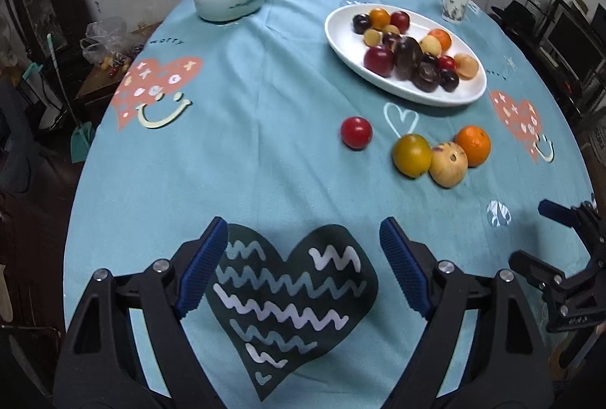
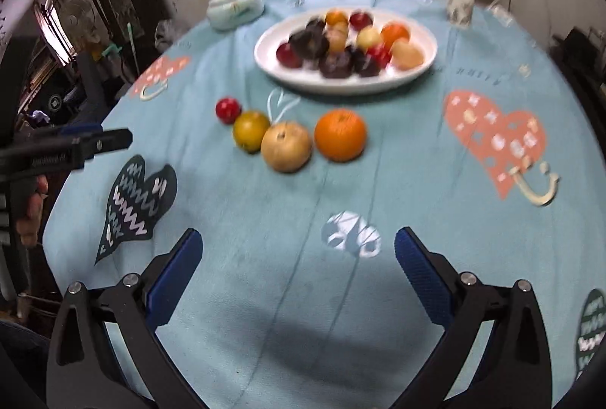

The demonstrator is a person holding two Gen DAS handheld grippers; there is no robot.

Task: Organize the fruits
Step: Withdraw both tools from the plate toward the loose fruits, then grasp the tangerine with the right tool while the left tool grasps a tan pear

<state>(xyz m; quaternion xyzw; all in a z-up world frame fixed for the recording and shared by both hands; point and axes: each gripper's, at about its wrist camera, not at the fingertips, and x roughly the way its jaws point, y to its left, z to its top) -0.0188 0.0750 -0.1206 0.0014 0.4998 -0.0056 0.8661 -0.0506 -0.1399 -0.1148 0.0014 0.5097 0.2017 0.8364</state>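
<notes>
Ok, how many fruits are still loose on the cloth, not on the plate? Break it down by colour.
Red: 1, the small red fruit
Yellow-green: 1, the yellow-green fruit
Tan: 1, the tan fruit
Orange: 1, the orange
Total: 4 loose, all in front of the white plate.

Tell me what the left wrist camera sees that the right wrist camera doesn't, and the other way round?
Only the left wrist view shows the open left gripper from behind, above the dark heart print, with the right gripper at its edge. Only the right wrist view shows the open right gripper from behind, plus the hand holding the other tool. Both share the white plate of fruit, and four loose fruits on the cloth: red fruit, yellow fruit, tan fruit, orange.
</notes>
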